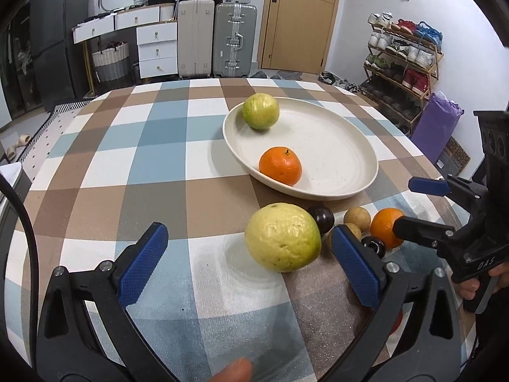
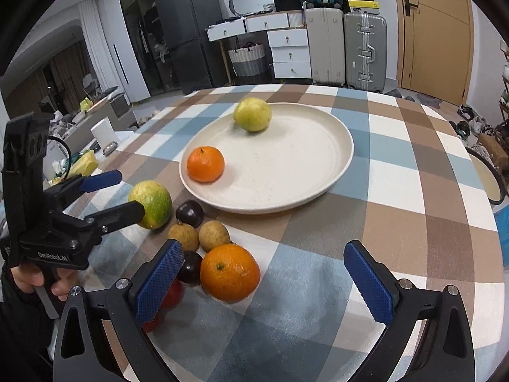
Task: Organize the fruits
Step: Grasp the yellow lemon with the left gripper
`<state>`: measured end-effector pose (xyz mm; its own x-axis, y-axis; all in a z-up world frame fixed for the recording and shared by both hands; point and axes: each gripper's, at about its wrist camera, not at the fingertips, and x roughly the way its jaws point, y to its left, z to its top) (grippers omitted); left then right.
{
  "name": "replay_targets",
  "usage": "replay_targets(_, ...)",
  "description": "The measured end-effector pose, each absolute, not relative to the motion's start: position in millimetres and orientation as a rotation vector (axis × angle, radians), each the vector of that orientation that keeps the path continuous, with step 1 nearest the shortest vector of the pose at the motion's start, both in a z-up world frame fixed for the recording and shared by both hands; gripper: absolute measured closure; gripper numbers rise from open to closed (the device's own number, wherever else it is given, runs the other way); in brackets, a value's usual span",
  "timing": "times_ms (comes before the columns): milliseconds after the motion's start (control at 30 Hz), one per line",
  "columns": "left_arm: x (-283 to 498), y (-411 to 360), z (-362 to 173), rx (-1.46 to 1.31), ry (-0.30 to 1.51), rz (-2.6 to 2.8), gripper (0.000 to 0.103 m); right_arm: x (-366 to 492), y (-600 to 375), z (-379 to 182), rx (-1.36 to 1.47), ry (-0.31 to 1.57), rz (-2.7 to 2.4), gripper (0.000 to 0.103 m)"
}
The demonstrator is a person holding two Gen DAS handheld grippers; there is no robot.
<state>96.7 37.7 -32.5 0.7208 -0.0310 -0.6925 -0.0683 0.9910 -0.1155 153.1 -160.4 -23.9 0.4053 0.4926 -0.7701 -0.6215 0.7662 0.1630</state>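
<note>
progress partway: round cream plate (image 2: 331, 172) near the checked table's (image 1: 127, 165) far edge holds one green-yellow citrus (image 2: 253, 114) and one orange (image 2: 205, 164), while loose fruits near its front edge await both empty grippers, left gripper (image 1: 251, 256) and right gripper (image 2: 264, 281), jaws apart.

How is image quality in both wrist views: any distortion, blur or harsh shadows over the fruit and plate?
Left wrist view: strong fisheye bending of the checked tablecloth and dark corner vignetting; the yellow-green citrus is sharp with a soft shadow. Right wrist view: same curvature; the near orange and plate are clear, but the green fruit on the plate looks slightly smeared. No harsh glare.
</note>
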Motion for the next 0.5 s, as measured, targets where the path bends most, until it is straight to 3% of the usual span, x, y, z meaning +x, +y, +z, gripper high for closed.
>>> replay_targets(500, 101, 40, -36, -0.15, 0.792, 0.021, 0.001, 143, -157, -31, -0.174, 0.972, 0.719, 0.004)
